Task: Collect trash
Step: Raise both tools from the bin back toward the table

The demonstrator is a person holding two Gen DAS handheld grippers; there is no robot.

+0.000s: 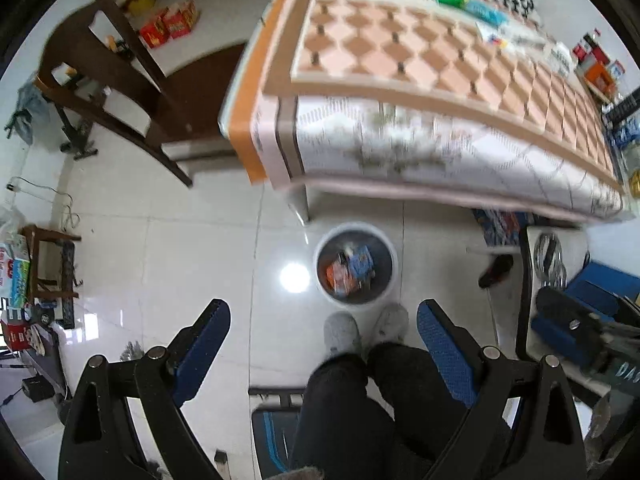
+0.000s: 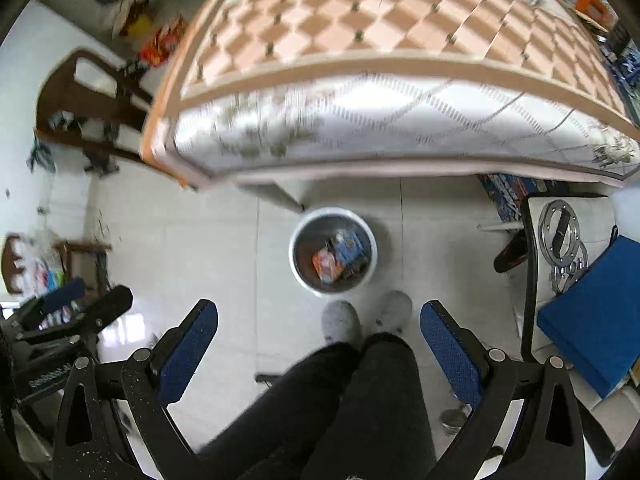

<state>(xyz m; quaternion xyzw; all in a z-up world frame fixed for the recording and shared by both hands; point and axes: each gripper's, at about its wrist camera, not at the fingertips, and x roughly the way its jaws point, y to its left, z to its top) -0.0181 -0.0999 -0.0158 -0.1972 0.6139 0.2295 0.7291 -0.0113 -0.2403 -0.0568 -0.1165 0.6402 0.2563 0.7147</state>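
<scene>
Fingers of both the left gripper (image 1: pixel 324 330) and right gripper (image 2: pixel 319 330) are apart, empty; wrappers (image 2: pixel 340 256) already lie in the bin (image 2: pixel 304 276), while far items (image 1: pixel 492 12) remain on the table (image 1: pixel 400 56).

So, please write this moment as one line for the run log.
left gripper: open, empty | right gripper: open, empty | trash bin: on floor, holds wrappers | table: behind bin

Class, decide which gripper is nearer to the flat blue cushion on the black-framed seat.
Right. The right gripper hangs beside the blue cushion, which lies at its right; the left gripper is farther off, with the right gripper between it and the cushion.
</scene>
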